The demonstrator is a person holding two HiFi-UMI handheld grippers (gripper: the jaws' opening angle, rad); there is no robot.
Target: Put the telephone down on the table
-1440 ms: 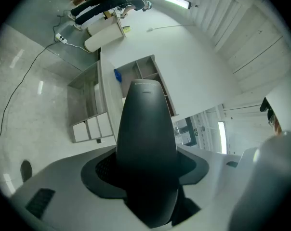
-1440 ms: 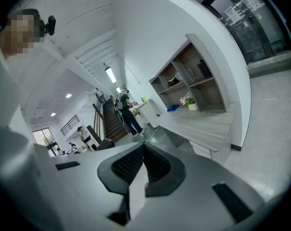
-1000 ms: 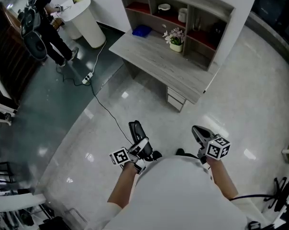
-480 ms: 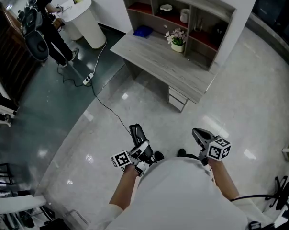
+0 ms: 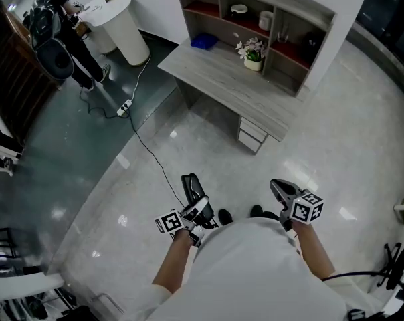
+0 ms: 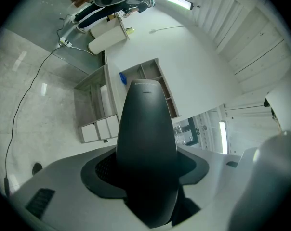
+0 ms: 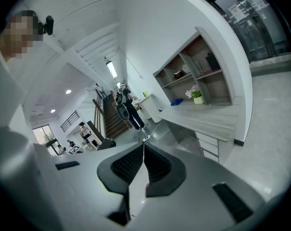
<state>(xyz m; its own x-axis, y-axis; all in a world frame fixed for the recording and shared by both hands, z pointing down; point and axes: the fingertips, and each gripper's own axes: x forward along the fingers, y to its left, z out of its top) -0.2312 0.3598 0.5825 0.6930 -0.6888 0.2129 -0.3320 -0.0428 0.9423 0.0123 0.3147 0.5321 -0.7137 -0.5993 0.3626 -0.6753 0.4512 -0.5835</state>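
Observation:
A black telephone handset (image 5: 190, 186) sticks up from my left gripper (image 5: 195, 202), which is shut on its lower end. In the left gripper view the handset (image 6: 146, 138) fills the gap between the jaws and points towards the desk (image 6: 89, 105). My right gripper (image 5: 279, 191) hangs level with it at the right; its pads (image 7: 155, 165) meet with nothing between them. The grey wooden desk (image 5: 219, 85) stands a few steps ahead across the shiny floor, and it also shows in the right gripper view as a desk (image 7: 208, 117) at the right. Both grippers are held close to the person's body.
A shelf unit on the desk holds a flower pot (image 5: 253, 51), a blue object (image 5: 203, 41) and cups. Drawers (image 5: 253, 136) sit under the desk. A cable with a power strip (image 5: 124, 108) crosses the floor. A person with a backpack (image 5: 58, 32) stands by a round white table (image 5: 125, 19).
The desk has drifted slightly right and up in the head view. Both grippers keep their places, and the handset stays in the left one.

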